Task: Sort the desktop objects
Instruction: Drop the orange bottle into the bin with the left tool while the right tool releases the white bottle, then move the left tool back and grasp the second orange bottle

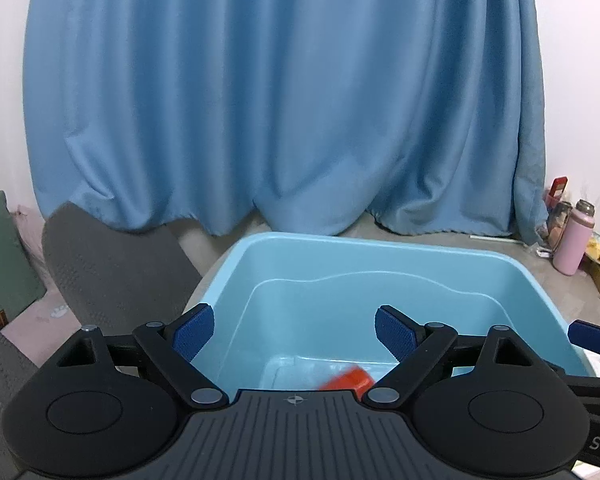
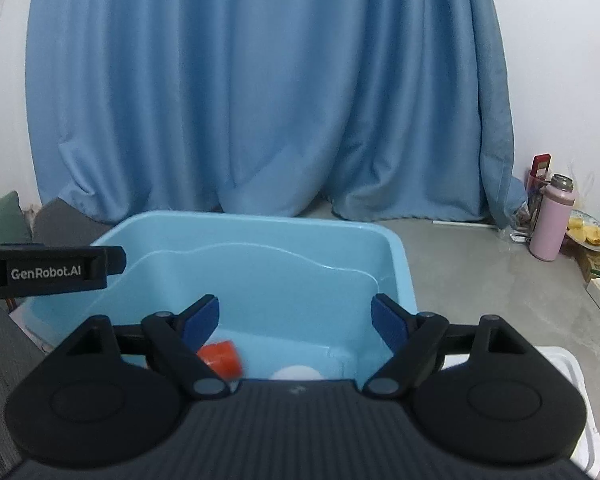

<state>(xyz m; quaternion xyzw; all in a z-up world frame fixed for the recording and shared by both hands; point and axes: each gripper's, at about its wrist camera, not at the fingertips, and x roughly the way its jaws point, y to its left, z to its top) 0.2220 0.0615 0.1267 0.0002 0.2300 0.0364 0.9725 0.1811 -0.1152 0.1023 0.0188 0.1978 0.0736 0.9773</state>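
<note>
A light blue plastic tub [image 1: 380, 252] stands on the floor; it also shows in the right wrist view [image 2: 260, 224]. A blurred orange object [image 1: 350, 378] is inside the tub near its bottom, seen too in the right wrist view [image 2: 222, 356]. A white round object [image 2: 298, 372] lies on the tub's bottom beside it. My left gripper [image 1: 294, 332] is open and empty above the tub. My right gripper [image 2: 296, 322] is open and empty above the tub, to the right of the left one.
A blue curtain [image 1: 284, 100] hangs behind the tub. Grey and green cushions [image 1: 112, 268] lie at the left. A pink bottle [image 2: 550, 220], a plate of food and boxes stand at the right wall. A white container [image 2: 572, 376] sits at the lower right.
</note>
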